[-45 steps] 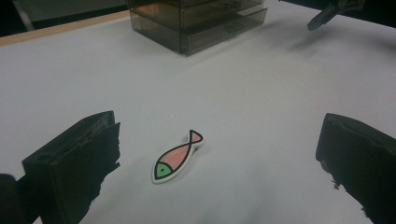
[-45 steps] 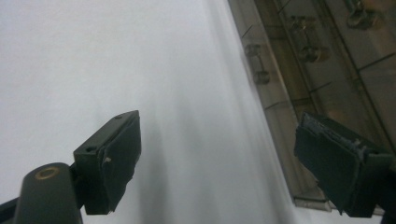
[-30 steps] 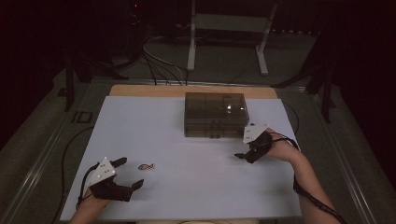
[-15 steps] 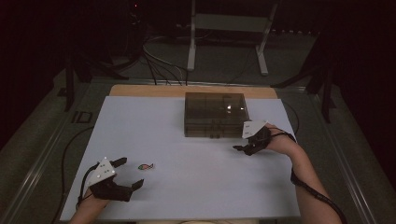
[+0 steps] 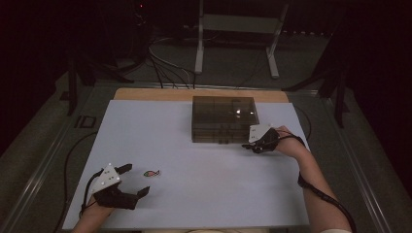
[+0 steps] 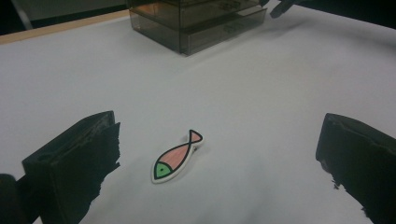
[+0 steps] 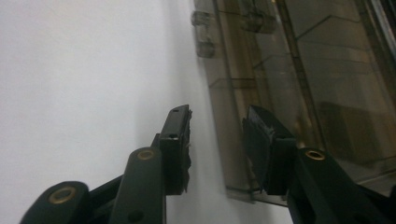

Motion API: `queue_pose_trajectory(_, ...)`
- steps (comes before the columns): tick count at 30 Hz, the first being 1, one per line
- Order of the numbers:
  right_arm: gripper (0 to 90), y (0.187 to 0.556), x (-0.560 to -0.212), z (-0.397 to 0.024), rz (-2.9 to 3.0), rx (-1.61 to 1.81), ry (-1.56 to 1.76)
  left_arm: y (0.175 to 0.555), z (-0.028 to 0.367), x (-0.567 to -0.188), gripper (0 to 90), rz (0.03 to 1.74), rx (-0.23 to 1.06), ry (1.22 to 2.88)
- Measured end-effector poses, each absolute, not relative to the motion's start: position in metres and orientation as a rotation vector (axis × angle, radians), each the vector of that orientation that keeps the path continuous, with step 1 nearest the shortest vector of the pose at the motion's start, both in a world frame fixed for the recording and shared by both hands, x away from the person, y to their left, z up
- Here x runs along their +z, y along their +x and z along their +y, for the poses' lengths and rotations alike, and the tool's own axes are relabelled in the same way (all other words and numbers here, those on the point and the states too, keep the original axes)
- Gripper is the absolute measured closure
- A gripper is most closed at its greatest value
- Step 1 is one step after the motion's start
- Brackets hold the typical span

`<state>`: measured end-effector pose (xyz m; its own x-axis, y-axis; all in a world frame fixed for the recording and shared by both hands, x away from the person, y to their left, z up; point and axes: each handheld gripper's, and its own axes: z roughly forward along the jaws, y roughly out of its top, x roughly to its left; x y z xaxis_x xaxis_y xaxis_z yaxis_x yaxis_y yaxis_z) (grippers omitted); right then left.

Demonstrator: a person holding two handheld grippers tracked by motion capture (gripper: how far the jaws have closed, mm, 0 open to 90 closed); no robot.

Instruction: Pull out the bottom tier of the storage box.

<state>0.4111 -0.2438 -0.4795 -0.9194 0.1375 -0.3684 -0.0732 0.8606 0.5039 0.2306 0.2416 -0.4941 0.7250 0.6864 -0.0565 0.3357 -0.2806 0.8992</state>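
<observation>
The right gripper [image 5: 251, 146] is set against the front right corner of the smoky translucent drawer box [image 5: 223, 118], which stands at the far middle of the white tabletop [image 5: 194, 194]. Its fingers [image 7: 180, 140] have just been closing and now stand narrowly apart — in the right gripper view one finger is seen beside the box's front face and the other over it, with what looks like the front edge of a drawer between them; whether the pads already press cannot be told.

The box is judged stiff, light and smooth-walled, so it may slide if tugged hard; a hold on a drawer's front lip or small clear handle [image 7: 205, 32] is the sensible one.

The left gripper [image 5: 137, 180] rests low with fingers spread wide around — not touching — a small pink-and-green fish clip [image 6: 176, 156], flat, glossy and light, best pinched across its narrow body.
</observation>
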Motion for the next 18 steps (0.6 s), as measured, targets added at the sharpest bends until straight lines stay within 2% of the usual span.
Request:
queue_pose_trajectory(3, 68.0, 0.414, -0.481, -0.239, 2.636, 0.733, -0.005, 0.231, 0.242, -0.494, 0.0, 0.791, 0.42, 1.886)
queue_pose_trajectory(18, 76.2, 0.423, -0.485, -0.221, 2.63, 0.567, -0.108, 0.23, 0.241, -0.494, 0.0, 0.789, 0.419, 1.888)
